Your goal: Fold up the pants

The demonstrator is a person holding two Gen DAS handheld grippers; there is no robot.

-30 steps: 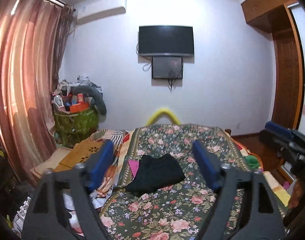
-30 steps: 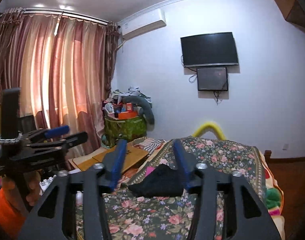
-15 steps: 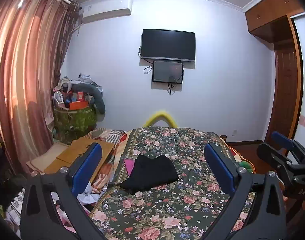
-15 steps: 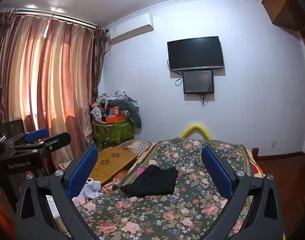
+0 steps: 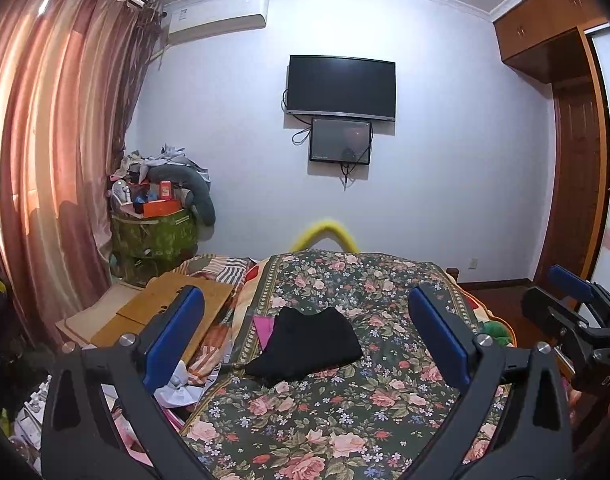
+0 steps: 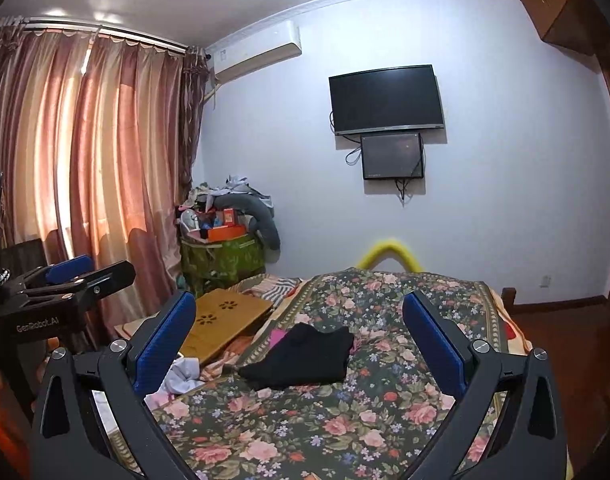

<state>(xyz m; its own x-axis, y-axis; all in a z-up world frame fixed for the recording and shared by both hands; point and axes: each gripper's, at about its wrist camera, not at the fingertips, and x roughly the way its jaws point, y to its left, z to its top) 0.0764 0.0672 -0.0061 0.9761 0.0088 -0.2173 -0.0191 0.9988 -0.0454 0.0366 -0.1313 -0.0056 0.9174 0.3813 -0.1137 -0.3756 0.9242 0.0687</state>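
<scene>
The black pants (image 5: 309, 344) lie folded into a small bundle on the floral bedspread (image 5: 345, 420), near its left edge; they also show in the right wrist view (image 6: 301, 356). My left gripper (image 5: 305, 340) is open and empty, held above the near part of the bed, well back from the pants. My right gripper (image 6: 299, 344) is open and empty too, likewise back from the pants. The right gripper shows at the right edge of the left wrist view (image 5: 577, 316), and the left gripper at the left edge of the right wrist view (image 6: 65, 284).
A wooden lap desk (image 6: 225, 324) and loose clothes lie left of the bed. A full green basket (image 5: 153, 236) stands in the corner by the curtains (image 5: 53, 160). A TV (image 5: 341, 88) hangs on the far wall. A wardrobe (image 5: 577, 160) stands at right.
Both grippers have opened wide from a narrower gap and have risen a little. The pants have not moved.
</scene>
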